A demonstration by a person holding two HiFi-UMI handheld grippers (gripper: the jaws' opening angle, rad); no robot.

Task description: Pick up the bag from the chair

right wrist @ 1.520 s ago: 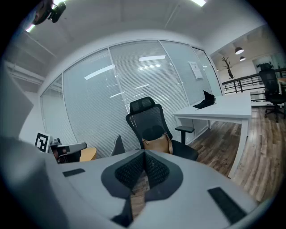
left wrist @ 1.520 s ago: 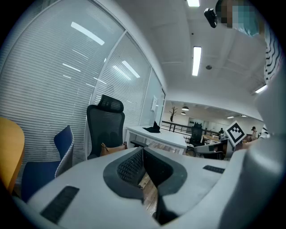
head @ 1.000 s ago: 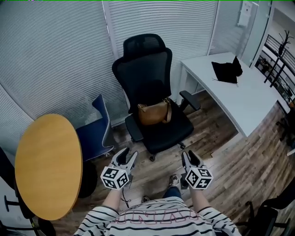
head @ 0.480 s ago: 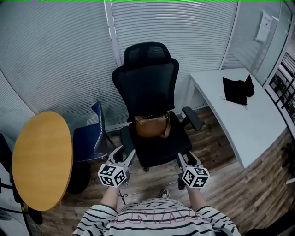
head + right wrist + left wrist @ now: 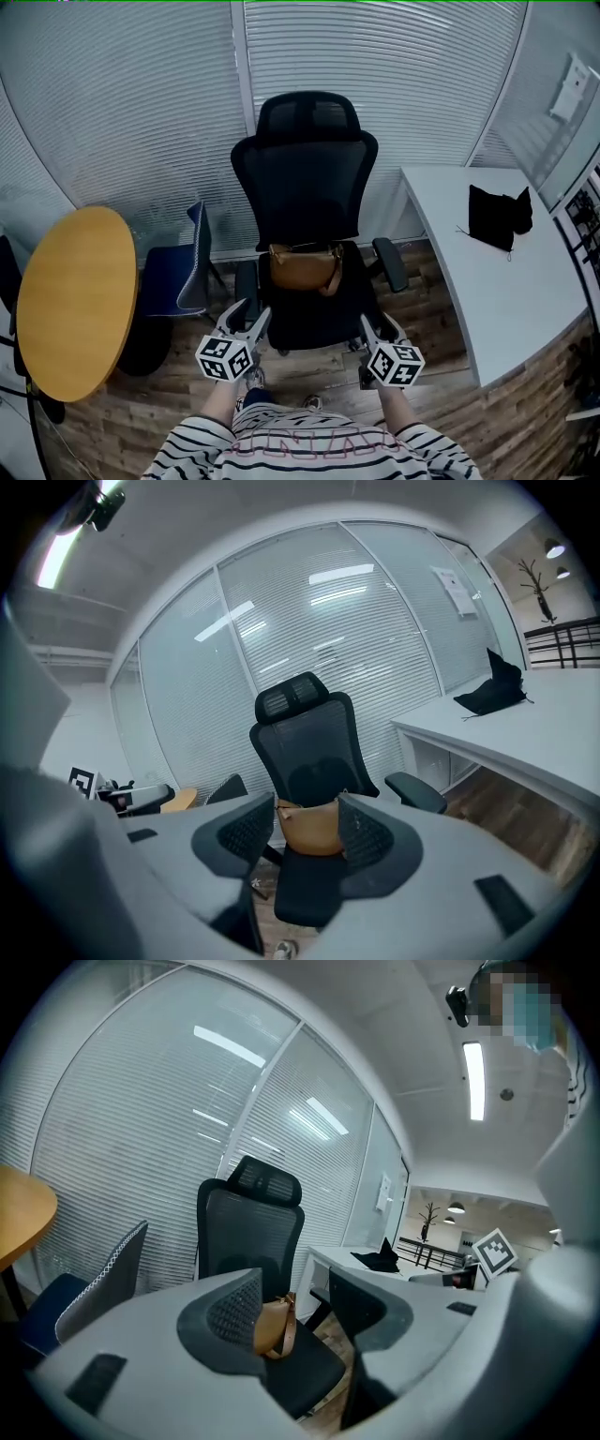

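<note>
**Both grippers open and short of the chair, bag untouched**

The brown bag sat at the back of the black chair's seat, leaning on the backrest between the two armrests, with its strap lying along the top. The left gripper and right gripper were held low, just in front of the seat's front edge. Each had its jaws spread with nothing between them, and the right gripper view framed the bag in that gap, well apart. The step in hand looked like the reach. It would probably go best straight in over the seat, jaws kept wide until they were around the strap or top edge, since the soft body might sag or slip. A chair of this kind could swivel if an armrest were nudged.
</note>
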